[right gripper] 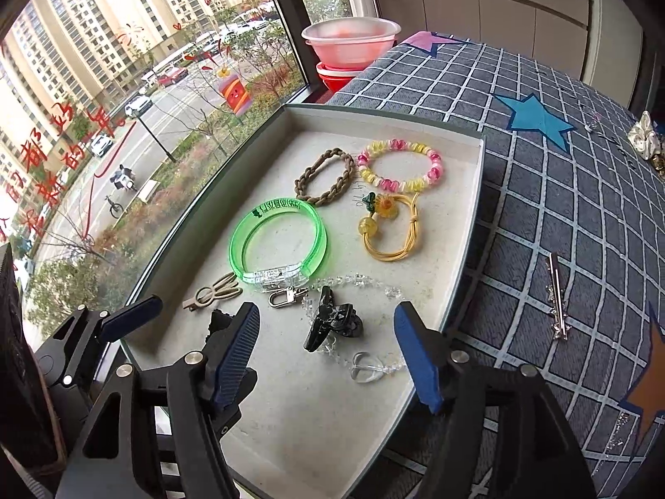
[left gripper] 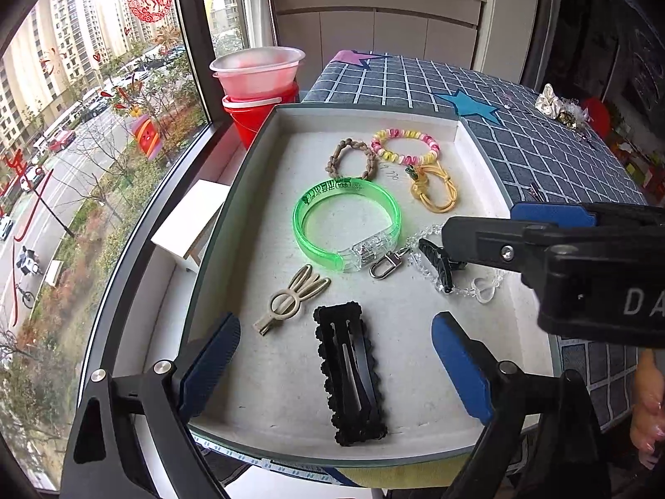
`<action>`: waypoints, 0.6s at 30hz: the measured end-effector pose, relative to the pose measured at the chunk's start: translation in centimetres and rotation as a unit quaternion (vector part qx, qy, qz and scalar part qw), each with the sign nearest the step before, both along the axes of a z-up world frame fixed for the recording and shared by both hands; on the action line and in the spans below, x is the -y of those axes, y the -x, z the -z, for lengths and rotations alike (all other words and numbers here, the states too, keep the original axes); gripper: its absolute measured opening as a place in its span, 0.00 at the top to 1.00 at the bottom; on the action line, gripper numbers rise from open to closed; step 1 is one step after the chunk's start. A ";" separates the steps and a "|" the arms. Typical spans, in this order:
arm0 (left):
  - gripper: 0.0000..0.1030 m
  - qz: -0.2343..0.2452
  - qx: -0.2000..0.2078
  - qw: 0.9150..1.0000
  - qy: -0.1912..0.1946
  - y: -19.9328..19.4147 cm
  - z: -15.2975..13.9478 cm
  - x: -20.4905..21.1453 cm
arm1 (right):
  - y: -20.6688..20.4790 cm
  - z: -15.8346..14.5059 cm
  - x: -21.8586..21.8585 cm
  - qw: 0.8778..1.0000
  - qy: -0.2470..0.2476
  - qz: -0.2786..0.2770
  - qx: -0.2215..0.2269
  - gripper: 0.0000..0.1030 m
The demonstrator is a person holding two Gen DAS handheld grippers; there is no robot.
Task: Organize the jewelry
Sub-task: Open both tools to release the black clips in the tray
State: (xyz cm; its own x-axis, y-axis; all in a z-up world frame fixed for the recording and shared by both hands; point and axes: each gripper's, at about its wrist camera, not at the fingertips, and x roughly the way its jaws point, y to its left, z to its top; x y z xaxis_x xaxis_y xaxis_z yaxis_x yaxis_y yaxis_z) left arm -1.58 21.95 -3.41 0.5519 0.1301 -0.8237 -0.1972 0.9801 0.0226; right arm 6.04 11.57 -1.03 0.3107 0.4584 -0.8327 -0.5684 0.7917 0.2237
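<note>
Both my grippers stand open over the tray, and they hold nothing.

My left gripper (left gripper: 334,364) has its jaws wide apart; the black hair clip (left gripper: 351,374) lies flat on the tray floor between them, and the pads do not touch it. My right gripper (right gripper: 328,357) is also open, with a small black claw clip (right gripper: 330,324) lying free between its fingers, on top of a clear bead chain (right gripper: 365,368) with a heart. Just beyond are a beige clip (left gripper: 289,297) and a green bangle (left gripper: 347,222). Further back in the tray (left gripper: 257,154) lie a brown braided band (left gripper: 353,158), a pink and yellow bead bracelet (left gripper: 405,145) and a yellow cord loop (left gripper: 434,191). On the checked cloth (right gripper: 540,191) beside the tray lies a silver hair pin (right gripper: 557,295).
</note>
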 end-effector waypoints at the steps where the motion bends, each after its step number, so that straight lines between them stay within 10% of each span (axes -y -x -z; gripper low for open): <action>1: 0.04 -0.001 -0.001 1.000 -0.001 -0.1 0.0 0.0 | -0.1 -0.4 0.4 1.000 -0.003 0.004 0.003 0.27; 18: 0.04 0.001 -0.006 1.000 -0.013 -0.5 -1.0 1.4 | 0.1 -2.0 8.5 0.996 -0.034 0.079 0.002 0.18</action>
